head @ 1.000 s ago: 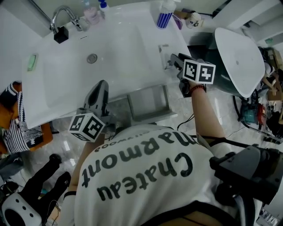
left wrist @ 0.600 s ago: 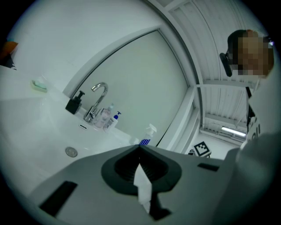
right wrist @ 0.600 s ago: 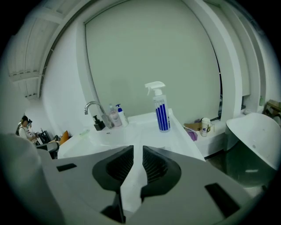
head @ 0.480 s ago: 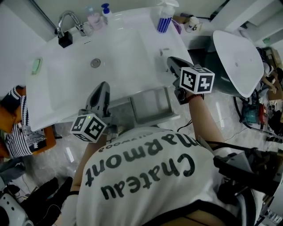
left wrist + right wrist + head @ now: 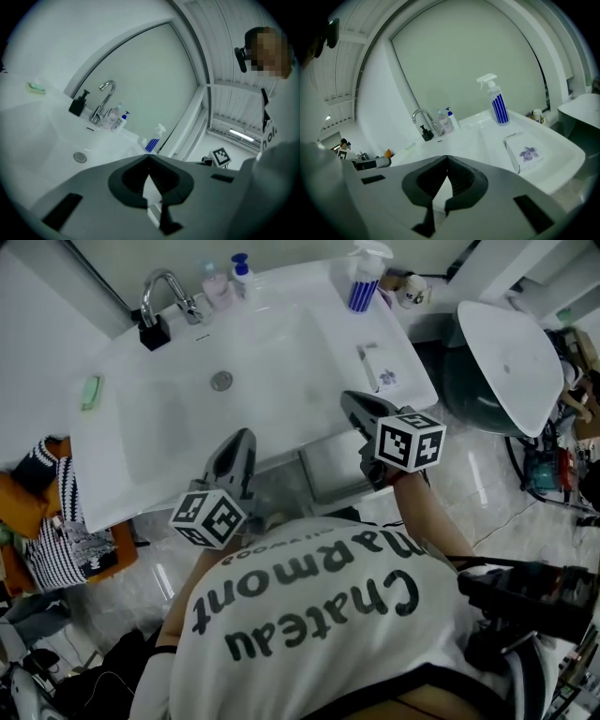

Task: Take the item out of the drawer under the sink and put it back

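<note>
A small white box with a purple flower print (image 5: 382,368) (image 5: 527,153) lies on the right ledge of the white sink (image 5: 272,362). Below the sink's front edge an open grey drawer (image 5: 336,465) shows, its inside partly hidden by my right gripper. That gripper (image 5: 361,409) (image 5: 446,158) hovers over the sink's front right edge, a little short of the box, with its jaws shut on nothing. To the left of the drawer, my left gripper (image 5: 242,442) (image 5: 149,157) points at the sink's front edge, shut and empty.
A faucet (image 5: 169,287), a black dispenser (image 5: 155,334), small bottles and a blue-striped spray bottle (image 5: 361,287) line the back of the sink. A green soap bar (image 5: 90,392) lies at its left. A grey bin with a white lid (image 5: 506,352) stands to the right.
My right gripper has let go of the white box on the ledge, pulled back toward the sink's front edge and shut. The left gripper has hardly moved.
</note>
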A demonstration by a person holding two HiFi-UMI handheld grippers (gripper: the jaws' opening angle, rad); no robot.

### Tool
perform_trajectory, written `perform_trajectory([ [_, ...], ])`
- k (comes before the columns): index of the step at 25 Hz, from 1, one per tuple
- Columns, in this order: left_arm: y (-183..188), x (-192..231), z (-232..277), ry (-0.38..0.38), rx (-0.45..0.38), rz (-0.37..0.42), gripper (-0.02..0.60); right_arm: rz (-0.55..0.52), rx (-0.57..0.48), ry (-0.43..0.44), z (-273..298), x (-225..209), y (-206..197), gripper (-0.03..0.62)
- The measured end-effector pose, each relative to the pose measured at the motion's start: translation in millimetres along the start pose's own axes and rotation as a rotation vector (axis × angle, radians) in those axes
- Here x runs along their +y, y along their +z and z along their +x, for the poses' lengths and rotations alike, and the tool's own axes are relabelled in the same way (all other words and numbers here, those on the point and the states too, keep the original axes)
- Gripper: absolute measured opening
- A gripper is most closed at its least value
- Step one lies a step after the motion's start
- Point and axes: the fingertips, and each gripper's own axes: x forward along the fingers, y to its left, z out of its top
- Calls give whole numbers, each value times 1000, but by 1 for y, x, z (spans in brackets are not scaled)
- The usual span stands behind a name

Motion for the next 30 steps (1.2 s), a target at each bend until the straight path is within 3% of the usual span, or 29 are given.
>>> perform_trajectory([
  [5, -10, 12, -6, -44, 84, 14, 8, 34, 83, 3, 9, 22, -36, 11],
  [13, -14, 32, -27, -72, 120, -6, 8, 16, 132, 8, 20, 60, -65, 11],
  [30, -3, 55, -55, -76, 95, -18, 8, -88, 195, -47, 25, 83, -82, 11],
])
